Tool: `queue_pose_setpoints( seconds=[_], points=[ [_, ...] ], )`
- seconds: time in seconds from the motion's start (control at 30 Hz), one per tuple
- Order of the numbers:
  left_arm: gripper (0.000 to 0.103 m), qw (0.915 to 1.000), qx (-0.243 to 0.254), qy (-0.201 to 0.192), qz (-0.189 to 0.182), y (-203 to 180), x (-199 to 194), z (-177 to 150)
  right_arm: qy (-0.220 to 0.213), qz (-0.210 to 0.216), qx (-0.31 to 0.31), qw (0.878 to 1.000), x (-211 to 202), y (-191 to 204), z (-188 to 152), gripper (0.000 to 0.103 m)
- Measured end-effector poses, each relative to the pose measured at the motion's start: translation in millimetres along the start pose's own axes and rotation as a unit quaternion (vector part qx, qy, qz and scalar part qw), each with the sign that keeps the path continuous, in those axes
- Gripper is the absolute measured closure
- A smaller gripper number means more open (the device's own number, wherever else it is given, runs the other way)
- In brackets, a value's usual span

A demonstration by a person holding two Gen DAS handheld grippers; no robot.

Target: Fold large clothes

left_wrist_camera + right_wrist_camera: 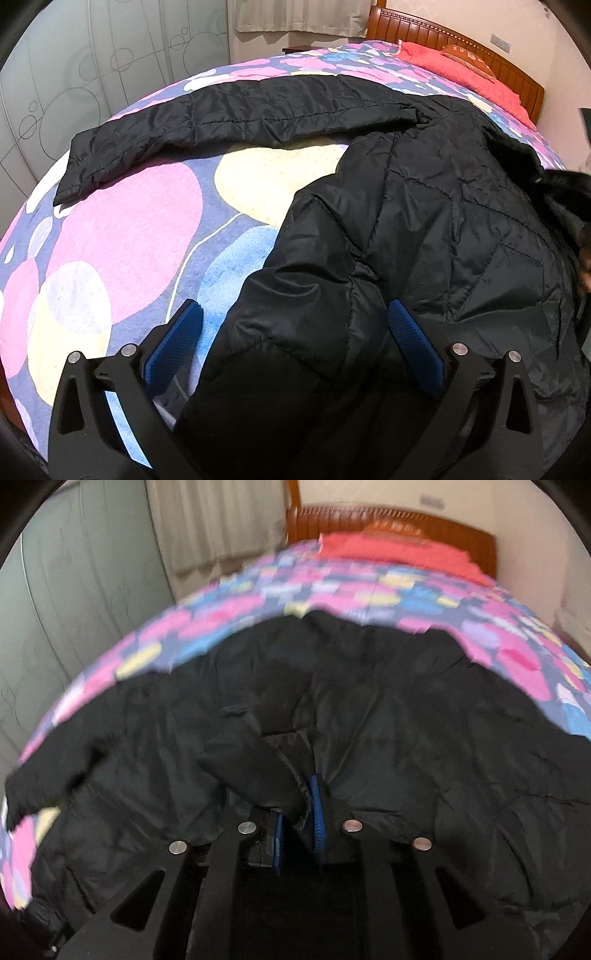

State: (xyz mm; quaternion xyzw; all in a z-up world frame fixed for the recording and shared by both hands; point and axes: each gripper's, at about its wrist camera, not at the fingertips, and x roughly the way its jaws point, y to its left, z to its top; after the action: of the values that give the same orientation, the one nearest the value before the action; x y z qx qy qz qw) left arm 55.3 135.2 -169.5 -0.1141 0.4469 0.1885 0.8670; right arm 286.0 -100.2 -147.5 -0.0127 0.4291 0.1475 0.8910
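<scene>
A large black quilted jacket (424, 221) lies spread on the bed, one sleeve (207, 122) stretched out to the left. My left gripper (293, 314) is open, its blue pads on either side of the jacket's lower left edge, just above it. In the right wrist view the jacket (406, 731) fills the middle, blurred by motion. My right gripper (301, 805) is shut on a fold of the jacket's black fabric (291, 794), pinched between the blue pads.
The bed has a colourful circle-patterned cover (122, 236), a red blanket (461, 70) and a wooden headboard (480, 44) at the far end. A frosted wardrobe door (92, 66) stands to the left. Curtains (214, 520) hang behind.
</scene>
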Motion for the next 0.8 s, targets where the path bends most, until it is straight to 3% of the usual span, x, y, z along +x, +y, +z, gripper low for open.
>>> queue_pose_setpoints(
  seconds=[0.07,0.1,0.17,0.33,0.4,0.5,0.67,0.73,0.8],
  points=[
    [0.002,1.0000,0.000,0.000,0.000,-0.1,0.6,0.1,0.018,-0.005,-0.010,1.000,9.1,4.2,0.5,0.074],
    [0.002,1.0000,0.000,0.000,0.000,0.1,0.6,0.0,0.017,0.006,-0.016,1.000,7.0,6.1,1.2,0.056],
    [0.002,1.0000,0.000,0.000,-0.001,0.0,0.8,0.3,0.012,0.034,-0.027,0.999,-2.7,11.3,1.0,0.032],
    [0.002,1.0000,-0.001,0.000,-0.002,0.2,1.6,1.1,-0.049,0.022,-0.012,0.998,-53.0,-3.8,-2.5,0.032],
    [0.002,1.0000,-0.001,0.000,-0.002,0.2,1.5,1.0,-0.071,0.009,0.023,0.997,-75.5,-33.9,-2.0,0.038],
    [0.002,1.0000,-0.001,0.000,-0.002,-0.5,2.2,1.2,-0.088,-0.062,0.096,0.990,-99.9,-111.9,2.3,0.053],
    [0.002,1.0000,-0.001,0.000,-0.001,-0.2,2.2,1.1,-0.060,-0.154,0.186,0.968,-86.1,-215.8,4.4,0.056],
    [0.002,1.0000,-0.001,0.000,0.000,-0.3,1.8,0.5,-0.036,-0.176,0.189,0.965,-70.0,-231.8,-4.0,0.056],
    [0.002,1.0000,0.000,0.000,0.000,-0.5,2.1,0.8,0.013,-0.171,0.187,0.967,-36.3,-241.2,-16.5,0.056]
  ],
)
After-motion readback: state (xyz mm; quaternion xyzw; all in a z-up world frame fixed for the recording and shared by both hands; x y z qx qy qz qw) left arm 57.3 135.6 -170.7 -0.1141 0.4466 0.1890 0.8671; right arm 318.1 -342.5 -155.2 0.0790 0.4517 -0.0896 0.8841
